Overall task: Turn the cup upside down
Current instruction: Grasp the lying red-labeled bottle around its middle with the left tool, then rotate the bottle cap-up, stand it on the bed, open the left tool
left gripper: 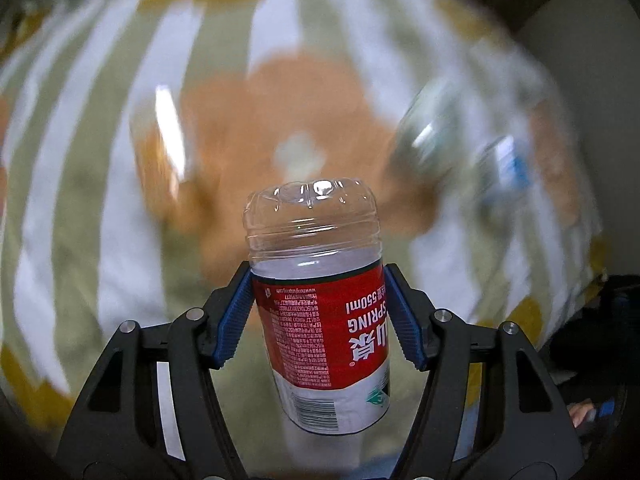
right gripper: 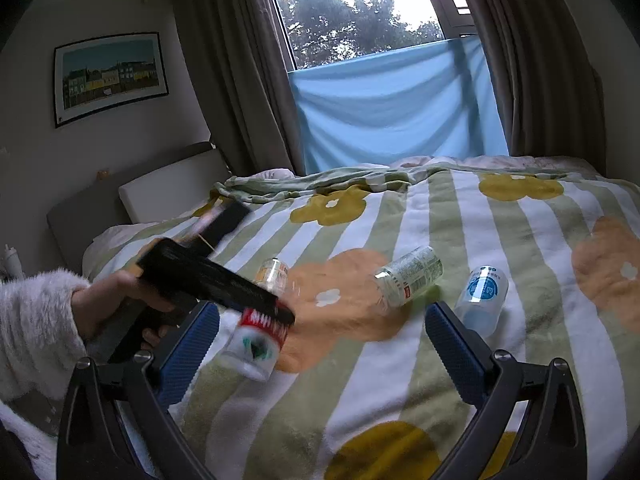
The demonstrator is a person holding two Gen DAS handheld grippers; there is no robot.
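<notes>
the left gripper (left gripper: 320, 312) clamps its ribbed blue pads (left gripper: 234, 316) on the red paper label of a clear ridged plastic cup (left gripper: 320, 280), low in the centre of the left wrist view, closed moulded base pointing away. in the right wrist view the right gripper (right gripper: 320, 344) stands wide and empty at the bottom. beyond, on the fleecy striped flower blanket (right gripper: 400, 360), a green-labelled cup (right gripper: 410, 276) and a blue-labelled cup (right gripper: 482, 298) lie right of centre.

Fluffy white sleeve (right gripper: 36, 320), blue-padded black tool (left gripper: 320, 316)
</notes>
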